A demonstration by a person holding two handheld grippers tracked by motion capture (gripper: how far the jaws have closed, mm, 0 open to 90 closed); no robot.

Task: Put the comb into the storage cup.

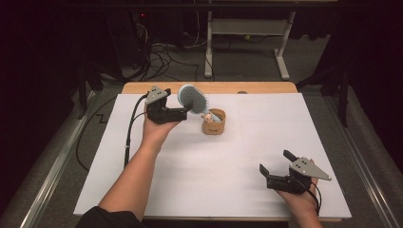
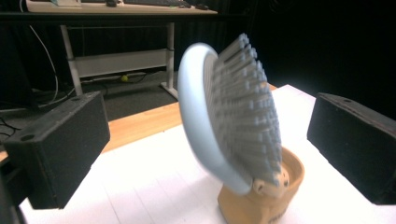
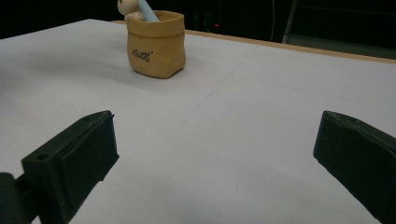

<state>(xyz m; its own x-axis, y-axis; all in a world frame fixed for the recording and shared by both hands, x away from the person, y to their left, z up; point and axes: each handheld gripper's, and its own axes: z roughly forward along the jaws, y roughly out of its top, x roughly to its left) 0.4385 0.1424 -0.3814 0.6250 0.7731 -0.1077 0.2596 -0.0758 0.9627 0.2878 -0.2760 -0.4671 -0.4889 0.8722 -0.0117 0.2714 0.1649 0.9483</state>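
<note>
The white table [image 1: 214,161] lies bare across its near and right parts. One obstacle stands toward the far middle: a tan pot [image 1: 214,122] with a pale blue brush [image 1: 194,98] leaning up and left from it. The left gripper [image 1: 187,110], jaws apart, is close beside the brush head; the right gripper [image 1: 275,164] sits well apart.

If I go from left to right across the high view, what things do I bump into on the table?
Left gripper → hairbrush → little tan pot → right gripper, which sits much nearer the person.
</note>
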